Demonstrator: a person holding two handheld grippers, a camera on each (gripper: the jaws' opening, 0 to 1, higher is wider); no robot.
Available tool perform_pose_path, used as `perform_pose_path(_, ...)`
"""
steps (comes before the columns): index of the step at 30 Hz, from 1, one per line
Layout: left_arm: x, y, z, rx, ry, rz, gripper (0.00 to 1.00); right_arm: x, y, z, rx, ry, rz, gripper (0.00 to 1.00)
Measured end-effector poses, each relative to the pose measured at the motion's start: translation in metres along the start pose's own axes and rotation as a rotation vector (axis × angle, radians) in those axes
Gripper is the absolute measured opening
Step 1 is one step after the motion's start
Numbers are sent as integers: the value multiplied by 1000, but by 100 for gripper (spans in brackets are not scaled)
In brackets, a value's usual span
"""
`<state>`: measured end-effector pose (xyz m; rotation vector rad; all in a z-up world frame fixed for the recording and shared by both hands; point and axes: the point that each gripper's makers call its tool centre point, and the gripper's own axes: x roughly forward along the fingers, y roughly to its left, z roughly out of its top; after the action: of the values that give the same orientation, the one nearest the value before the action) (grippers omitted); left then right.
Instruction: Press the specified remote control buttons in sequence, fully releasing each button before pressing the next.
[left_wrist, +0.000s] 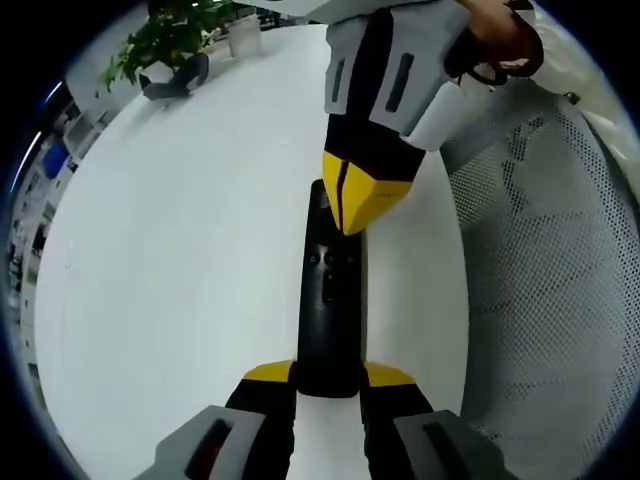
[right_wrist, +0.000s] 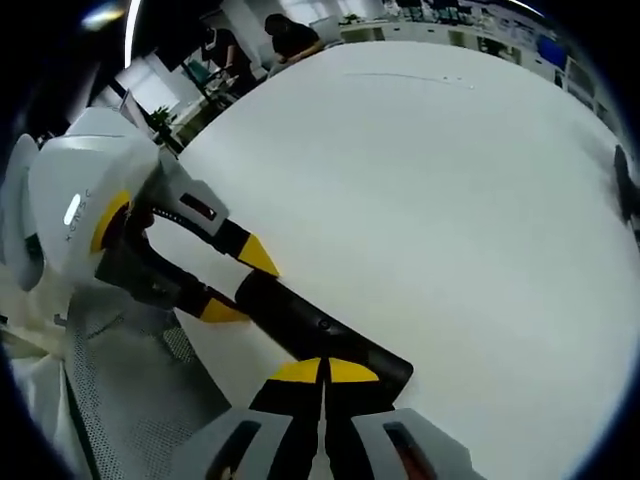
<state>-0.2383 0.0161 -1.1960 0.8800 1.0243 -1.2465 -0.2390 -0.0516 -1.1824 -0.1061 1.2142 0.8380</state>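
On the white desk (left_wrist: 180, 230), pretty much dead centre: long black remote (left_wrist: 328, 300), lying flat and running straight away from the left hand-held gripper (left_wrist: 328, 378). Left hand-held gripper clamped on the near end of it, one yellow tip on each side of the body. Same grip seen side-on in the right gripper view, left hand-held gripper (right_wrist: 238, 282) pinching the far end of the remote (right_wrist: 320, 330). Right hand-held gripper (left_wrist: 350, 215) coming down from the top of the left gripper view, yellow tips pressed together into one point, parked right on the remote's upper button area; can't tell if actually pushing a button. Own view of right hand-held gripper (right_wrist: 323, 372): jaws closed tight, nothing between them. Potted plant (left_wrist: 170, 35) at the far desk edge, white mesh chair (left_wrist: 545, 270) beside the desk.
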Motion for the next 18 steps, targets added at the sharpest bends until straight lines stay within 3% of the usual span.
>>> perform_pose_path(18, 0, 0, 0, 3, 7, -1, 23, 2, -1, -2, -26, 3, -19, 0)
